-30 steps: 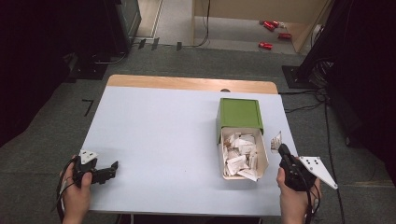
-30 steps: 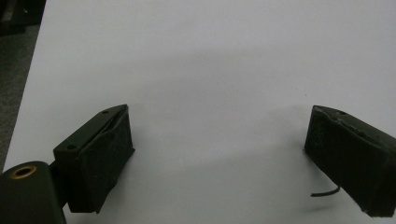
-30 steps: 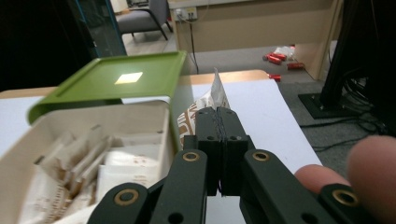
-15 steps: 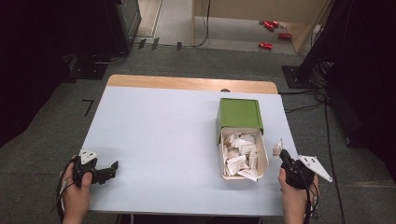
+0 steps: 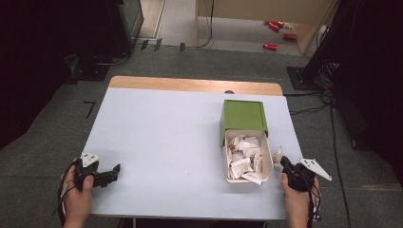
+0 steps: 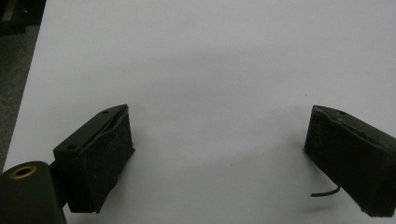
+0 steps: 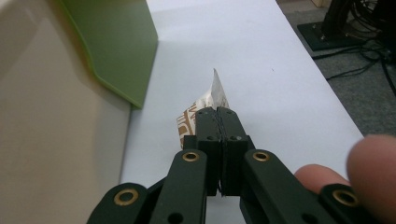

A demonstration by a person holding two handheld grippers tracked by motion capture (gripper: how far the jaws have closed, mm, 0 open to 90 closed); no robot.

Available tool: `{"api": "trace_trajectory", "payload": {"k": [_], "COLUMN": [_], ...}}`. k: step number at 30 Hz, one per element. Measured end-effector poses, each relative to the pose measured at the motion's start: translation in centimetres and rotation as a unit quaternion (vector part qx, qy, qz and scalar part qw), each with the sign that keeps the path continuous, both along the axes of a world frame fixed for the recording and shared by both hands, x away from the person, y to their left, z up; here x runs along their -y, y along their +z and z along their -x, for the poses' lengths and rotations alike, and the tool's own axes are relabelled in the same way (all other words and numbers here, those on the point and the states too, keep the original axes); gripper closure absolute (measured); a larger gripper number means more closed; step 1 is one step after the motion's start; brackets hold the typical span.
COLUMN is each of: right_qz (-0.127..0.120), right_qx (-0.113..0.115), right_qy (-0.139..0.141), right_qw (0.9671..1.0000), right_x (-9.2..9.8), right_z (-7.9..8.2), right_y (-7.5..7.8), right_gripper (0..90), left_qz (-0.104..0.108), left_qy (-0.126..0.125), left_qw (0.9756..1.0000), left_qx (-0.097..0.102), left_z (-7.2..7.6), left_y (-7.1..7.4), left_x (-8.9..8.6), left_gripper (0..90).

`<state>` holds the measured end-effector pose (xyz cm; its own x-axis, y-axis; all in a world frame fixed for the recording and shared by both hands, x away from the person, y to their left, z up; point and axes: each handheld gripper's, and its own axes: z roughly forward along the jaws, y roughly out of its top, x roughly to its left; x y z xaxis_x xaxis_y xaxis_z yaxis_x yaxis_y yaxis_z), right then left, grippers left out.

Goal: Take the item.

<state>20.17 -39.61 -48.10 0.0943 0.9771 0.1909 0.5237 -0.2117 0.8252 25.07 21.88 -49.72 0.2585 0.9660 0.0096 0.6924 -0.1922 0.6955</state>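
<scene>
Pale blue table [image 5: 166, 142] bearing a green box [image 5: 244, 115] whose white drawer [image 5: 267, 161] is pulled out toward the person and full of paper sachets [image 5: 243, 156]. Right gripper [image 5: 283, 161], just right of the drawer, jaws pressed together and pinching one sachet [image 7: 210, 105] low over the table. Left gripper [image 5: 114, 172], at the near left corner, jaws spread with nothing between them.

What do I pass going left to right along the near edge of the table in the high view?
Left hand → left gripper, jaws open over bare table → drawer full of packets → single packet pinched in the right gripper → right hand.
</scene>
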Motion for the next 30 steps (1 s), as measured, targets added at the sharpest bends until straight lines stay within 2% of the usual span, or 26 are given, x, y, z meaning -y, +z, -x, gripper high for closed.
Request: {"api": "trace_trajectory", "payload": {"k": [4, 13, 22, 30], "right_qz": [0.000, -0.001, 0.002, 0.000], "right_qx": [-0.019, -0.028, -0.026, -0.019], "right_qy": [-0.002, -0.008, -0.010, -0.016], "right_qw": [0.9998, 0.9996, 0.9996, 0.9997], "right_x": [0.3, 0.8, 1.0, 1.2], "right_z": [-0.1, 0.0, 0.3, 0.6], "right_y": [-0.6, -0.9, -0.5, 0.1], "right_gripper": [89.9, 86.0, 76.2, 73.3], "left_qz": [0.000, 0.000, 0.000, 0.000], "left_qy": [0.000, 0.000, 0.000, 0.000], "left_qw": [1.0000, 1.0000, 1.0000, 1.0000], "left_qx": [0.000, 0.000, 0.000, 0.000], "left_z": [0.0, 0.0, 0.0, 0.0], "left_y": [0.0, 0.0, 0.0, 0.0], "left_x": [0.0, 0.0, 0.0, 0.0], "left_gripper": [8.1, 8.1, 8.1, 8.1]}}
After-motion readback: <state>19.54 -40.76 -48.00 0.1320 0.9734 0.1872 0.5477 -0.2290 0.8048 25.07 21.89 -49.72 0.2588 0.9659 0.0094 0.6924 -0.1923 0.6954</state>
